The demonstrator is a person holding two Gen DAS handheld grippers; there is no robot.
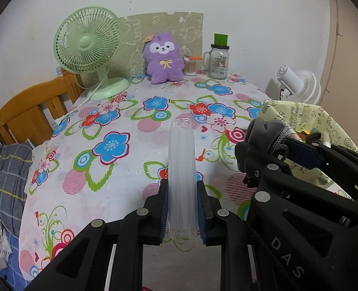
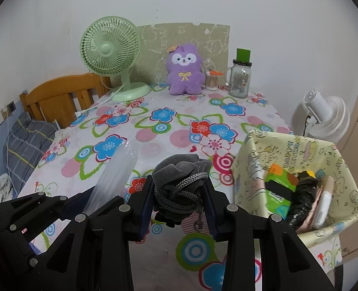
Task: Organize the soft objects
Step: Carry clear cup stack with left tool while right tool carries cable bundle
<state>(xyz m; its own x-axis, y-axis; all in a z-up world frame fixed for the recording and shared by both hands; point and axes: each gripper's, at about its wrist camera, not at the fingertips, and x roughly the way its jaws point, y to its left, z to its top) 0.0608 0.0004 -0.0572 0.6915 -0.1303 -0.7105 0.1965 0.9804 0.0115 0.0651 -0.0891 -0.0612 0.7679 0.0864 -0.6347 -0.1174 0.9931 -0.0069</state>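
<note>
Left tool (image 1: 182,208) clenched on a clear plastic pack (image 1: 181,177) held upright over the near edge of the floral surface (image 1: 120,111); right tool (image 2: 179,201) clenched on a grey drawstring pouch (image 2: 181,169), just beside the left one and near the yellow fabric basket (image 2: 254,160). Basket sits at the surface's right side with a green packet (image 2: 279,189) and other items inside. Purple plush (image 2: 185,70) sits upright at the far edge against the wall, between the green fan (image 2: 111,51) and the glass jar (image 2: 239,77).
</note>
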